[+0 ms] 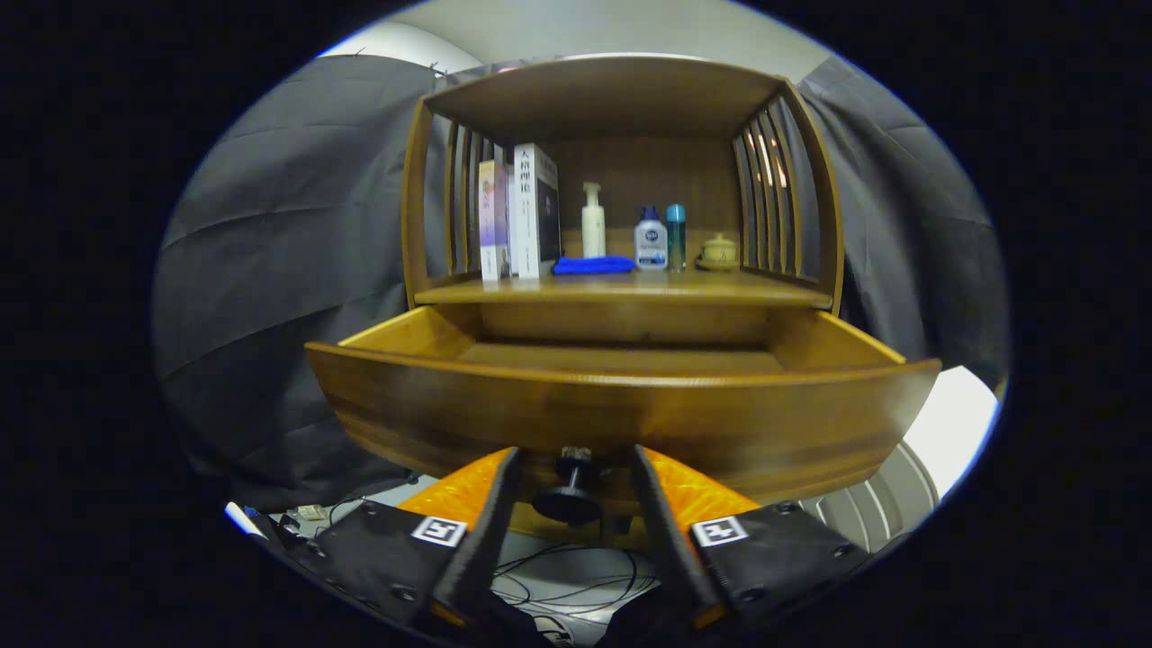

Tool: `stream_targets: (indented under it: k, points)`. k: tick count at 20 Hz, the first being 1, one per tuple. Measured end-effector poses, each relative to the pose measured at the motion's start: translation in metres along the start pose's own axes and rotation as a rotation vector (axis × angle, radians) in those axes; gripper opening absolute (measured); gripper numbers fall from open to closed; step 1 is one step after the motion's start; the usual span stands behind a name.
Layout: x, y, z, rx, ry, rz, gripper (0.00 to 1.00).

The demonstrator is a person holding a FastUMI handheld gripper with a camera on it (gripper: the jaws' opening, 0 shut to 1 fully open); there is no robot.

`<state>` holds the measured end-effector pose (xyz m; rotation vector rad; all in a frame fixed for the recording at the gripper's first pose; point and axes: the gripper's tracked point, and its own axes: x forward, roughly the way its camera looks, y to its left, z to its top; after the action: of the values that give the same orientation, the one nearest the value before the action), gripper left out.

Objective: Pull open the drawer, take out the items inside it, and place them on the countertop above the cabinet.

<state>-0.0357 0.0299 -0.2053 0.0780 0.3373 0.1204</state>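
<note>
Looking along the gripper (573,486), the drawer (621,409) is already pulled out a long way from the cabinet (621,90). The small dark knob (569,490) on the drawer front sits between the two fingers (486,522). The fingers are spread apart, with a gap on each side of the knob, so they are not pinching it.

So the pulling step looks done or nearly done. The next step would be taking things out. The drawer floor that can be seen looks bare wood, but the tall front board hides the near part, so I cannot tell what lies there. The gripper would need to back off the knob, lift up over the front edge, and then dip down inside to look and grab.

The countertop (720,286) sits just above the open drawer. It already holds books (522,211) on one side, a blue cloth (592,265), a white pump bottle (593,220), two small bottles (661,238) and a little jar (719,249). The bare spots are along the front edge. A shelf roof hangs over it and slatted sides close it in, so anything must go in from the front.
</note>
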Motion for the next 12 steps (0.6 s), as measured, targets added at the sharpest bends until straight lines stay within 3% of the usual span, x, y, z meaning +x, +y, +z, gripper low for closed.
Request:
stream_targets:
  k: [3, 12]
  points:
    - [-0.013, -0.005, 0.032, -0.005, -0.043, 0.007, 0.98]
    - [0.011, -0.043, 0.108, -0.045, -0.023, -0.029, 0.98]
